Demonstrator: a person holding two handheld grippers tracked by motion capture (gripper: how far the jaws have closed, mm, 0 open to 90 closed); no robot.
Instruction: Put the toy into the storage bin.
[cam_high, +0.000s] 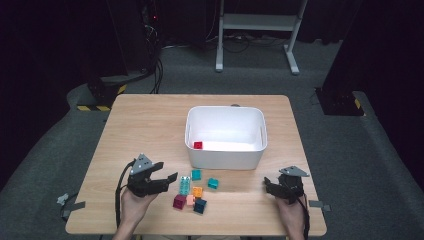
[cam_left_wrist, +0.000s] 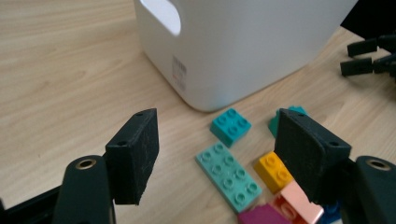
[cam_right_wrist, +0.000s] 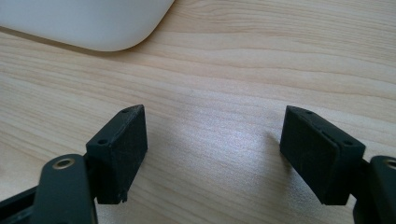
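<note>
Several toy bricks lie in a cluster in front of the white bin (cam_high: 225, 155): a long mint brick (cam_high: 185, 185) (cam_left_wrist: 229, 176), two teal bricks (cam_high: 196, 174) (cam_high: 213, 183), an orange one (cam_high: 197, 191) (cam_left_wrist: 273, 171), a pink one (cam_high: 190, 200), a magenta one (cam_high: 179, 201) and a dark blue one (cam_high: 200, 206). A single red brick (cam_high: 198, 145) lies inside the bin. My left gripper (cam_high: 167, 179) (cam_left_wrist: 219, 156) is open just left of the cluster, with the mint brick ahead of its jaws. My right gripper (cam_high: 267, 184) (cam_right_wrist: 212, 149) is open over bare wood, holding nothing.
The bin's rounded corner (cam_left_wrist: 205, 100) (cam_right_wrist: 116, 37) stands close ahead of both grippers. The wooden table (cam_high: 150, 125) has bare wood to the left and far side. Its front edge is near the person's hands. Black stands and a white frame sit on the floor beyond.
</note>
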